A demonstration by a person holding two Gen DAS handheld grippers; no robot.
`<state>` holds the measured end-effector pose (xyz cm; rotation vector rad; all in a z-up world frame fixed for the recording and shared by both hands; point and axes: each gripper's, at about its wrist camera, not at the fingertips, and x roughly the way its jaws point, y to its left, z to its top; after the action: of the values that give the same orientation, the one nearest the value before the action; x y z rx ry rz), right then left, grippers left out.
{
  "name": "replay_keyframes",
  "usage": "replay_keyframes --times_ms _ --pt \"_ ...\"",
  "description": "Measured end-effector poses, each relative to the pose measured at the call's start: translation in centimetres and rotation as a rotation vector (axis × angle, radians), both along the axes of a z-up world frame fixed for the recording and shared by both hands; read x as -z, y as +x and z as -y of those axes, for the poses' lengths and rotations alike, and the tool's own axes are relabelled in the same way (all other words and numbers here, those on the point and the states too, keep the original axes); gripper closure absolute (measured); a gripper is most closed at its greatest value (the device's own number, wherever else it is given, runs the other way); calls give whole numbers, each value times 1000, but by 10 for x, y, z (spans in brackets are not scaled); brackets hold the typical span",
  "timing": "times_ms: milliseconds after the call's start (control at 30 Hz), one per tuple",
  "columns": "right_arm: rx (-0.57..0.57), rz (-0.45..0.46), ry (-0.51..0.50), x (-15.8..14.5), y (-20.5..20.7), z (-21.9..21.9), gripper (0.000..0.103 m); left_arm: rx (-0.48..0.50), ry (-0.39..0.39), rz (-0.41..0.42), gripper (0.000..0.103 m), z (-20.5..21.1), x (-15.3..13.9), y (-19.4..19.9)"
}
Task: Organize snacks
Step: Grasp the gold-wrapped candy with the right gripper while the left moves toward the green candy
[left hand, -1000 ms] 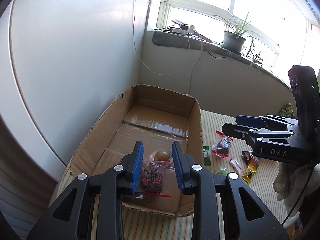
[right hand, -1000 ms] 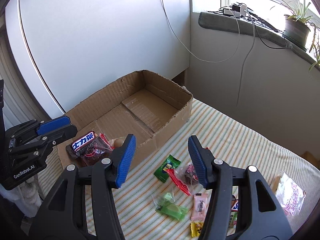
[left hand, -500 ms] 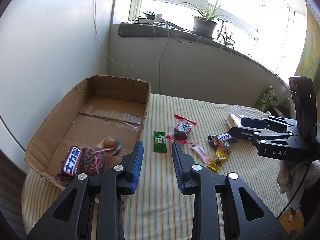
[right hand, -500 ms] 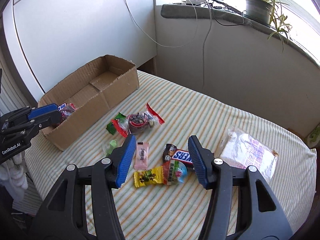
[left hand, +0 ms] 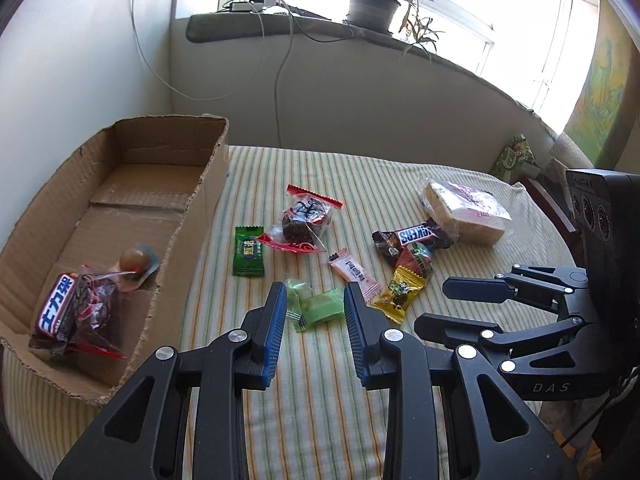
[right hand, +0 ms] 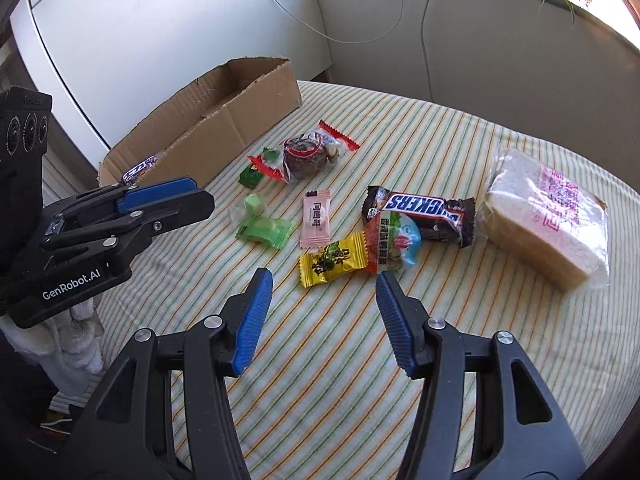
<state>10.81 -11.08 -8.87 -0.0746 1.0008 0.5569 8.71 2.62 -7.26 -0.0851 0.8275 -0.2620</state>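
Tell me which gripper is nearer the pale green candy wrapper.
Left. The left gripper hovers right over the pale green candy wrapper, which shows between its open fingers. The right gripper sits further off, open near the yellow candy.

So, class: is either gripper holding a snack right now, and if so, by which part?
Nothing is held. The left gripper and right gripper are both open and empty above the table.

**Snack count on the striped cloth**

One cardboard box (left hand: 200,184) holds three snacks (left hand: 76,308). Eight more wrapped snacks (right hand: 316,216) lie loose on the cloth, among them one Snickers bar (right hand: 420,210) and one bagged bread pack (right hand: 548,216).
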Motion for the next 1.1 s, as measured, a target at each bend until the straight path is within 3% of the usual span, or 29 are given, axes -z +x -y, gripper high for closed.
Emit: replay_keyframes --times_ms 67,533,800,967,1100 --pt "1 -23 12 6 3 -2 55 -1 7 -11 75 4 4 4" --pt "61 -53 48 17 27 -10 56 -19 33 -58 75 4 28 28" --pt "62 -25 0 17 32 -16 69 -19 36 -76 80 3 37 34" --pt "63 -18 -13 17 34 -19 86 -15 38 -71 81 6 37 34" --pt "60 -15 -11 17 33 -19 89 -12 43 -59 82 9 35 32"
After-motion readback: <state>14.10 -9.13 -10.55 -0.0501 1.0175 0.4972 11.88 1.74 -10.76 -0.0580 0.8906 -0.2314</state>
